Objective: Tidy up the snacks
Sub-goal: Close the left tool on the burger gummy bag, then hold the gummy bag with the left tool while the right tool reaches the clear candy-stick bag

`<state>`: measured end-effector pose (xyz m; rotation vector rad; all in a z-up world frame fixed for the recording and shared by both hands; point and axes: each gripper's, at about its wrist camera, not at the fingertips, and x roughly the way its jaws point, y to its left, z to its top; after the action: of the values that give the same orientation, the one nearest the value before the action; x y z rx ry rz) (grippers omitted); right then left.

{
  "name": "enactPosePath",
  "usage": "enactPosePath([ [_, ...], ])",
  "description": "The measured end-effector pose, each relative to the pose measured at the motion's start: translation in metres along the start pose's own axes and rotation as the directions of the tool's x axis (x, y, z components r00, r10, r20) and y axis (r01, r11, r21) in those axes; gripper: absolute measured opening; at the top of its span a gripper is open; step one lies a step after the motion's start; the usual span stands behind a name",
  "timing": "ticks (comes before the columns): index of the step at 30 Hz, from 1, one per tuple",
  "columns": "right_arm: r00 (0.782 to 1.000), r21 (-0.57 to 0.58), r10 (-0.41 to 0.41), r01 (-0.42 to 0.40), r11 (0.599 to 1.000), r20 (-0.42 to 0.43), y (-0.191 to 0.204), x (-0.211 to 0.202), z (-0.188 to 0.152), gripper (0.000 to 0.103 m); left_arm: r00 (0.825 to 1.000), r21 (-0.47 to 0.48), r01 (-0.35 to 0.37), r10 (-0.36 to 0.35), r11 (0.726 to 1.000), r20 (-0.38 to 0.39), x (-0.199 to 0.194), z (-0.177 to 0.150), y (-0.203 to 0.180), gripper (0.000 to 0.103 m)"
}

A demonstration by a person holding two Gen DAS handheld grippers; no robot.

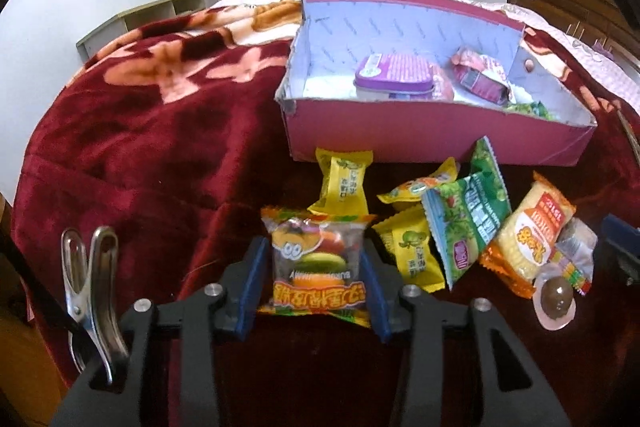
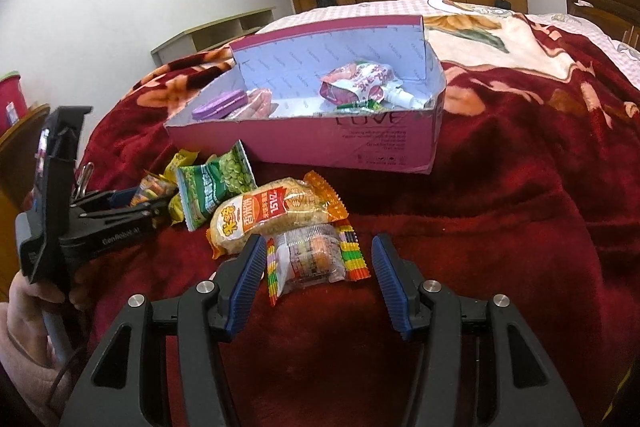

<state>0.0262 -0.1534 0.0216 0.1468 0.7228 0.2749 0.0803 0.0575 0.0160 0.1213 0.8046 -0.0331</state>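
My left gripper [image 1: 314,251] is shut on a burger gummy packet [image 1: 320,291] that lies on the red blanket; both blue pads press its sides. In the right wrist view the left gripper [image 2: 132,203] reaches in from the left edge of the pile. My right gripper [image 2: 320,243] stands open around a clear packet with rainbow edges [image 2: 312,263]; its right pad is apart from the packet. Beside these lie yellow packets [image 1: 344,183], a green pea packet [image 1: 468,223] and an orange rice-cracker packet [image 2: 272,219]. Behind the pile, the open pink box [image 2: 320,143] holds a purple tin [image 1: 394,75] and a pink pouch [image 1: 480,75].
A brown ball in a clear cup [image 1: 554,297] lies at the right of the pile. The red flowered blanket [image 1: 160,147] covers the bed. A metal clip [image 1: 96,287] hangs on the left gripper. A hand [image 2: 24,307] holds that gripper. Wooden wardrobes stand at the back wall.
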Motion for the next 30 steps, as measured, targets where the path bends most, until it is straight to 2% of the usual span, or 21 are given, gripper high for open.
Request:
enactPosePath([
  [3, 1.000, -0.005, 0.002, -0.002, 1.000, -0.011, 0.001, 0.003, -0.001, 0.067, 0.999, -0.020, 0.029, -0.029, 0.999, 0.022, -0.009, 0.000, 0.002, 0.044],
  [7, 1.000, -0.023, 0.005, -0.006, 1.000, -0.023, 0.005, 0.006, -0.002, 0.067, 0.996, -0.057, 0.076, -0.073, 0.995, 0.056, -0.027, 0.000, 0.004, 0.044],
  [12, 0.999, -0.008, -0.002, 0.002, 1.000, -0.040, 0.002, 0.011, -0.002, 0.067, 0.980, -0.091, 0.184, -0.174, 0.979, 0.100, -0.052, -0.002, -0.004, 0.044],
  [17, 0.998, -0.019, -0.015, 0.014, 1.000, -0.053, 0.004, 0.017, -0.002, 0.067, 0.962, -0.115, 0.263, -0.251, 0.958, 0.107, -0.057, -0.007, -0.017, 0.045],
  [25, 0.996, -0.028, -0.039, 0.037, 0.999, -0.078, 0.006, 0.027, -0.004, 0.066, 0.960, -0.123, 0.272, -0.262, 0.954, 0.096, -0.043, -0.015, -0.030, 0.045],
  [30, 0.996, -0.009, -0.057, 0.057, 0.998, -0.066, 0.002, 0.028, -0.005, 0.053, 0.968, -0.116, 0.250, -0.243, 0.961, 0.071, -0.031, -0.022, -0.035, 0.045],
])
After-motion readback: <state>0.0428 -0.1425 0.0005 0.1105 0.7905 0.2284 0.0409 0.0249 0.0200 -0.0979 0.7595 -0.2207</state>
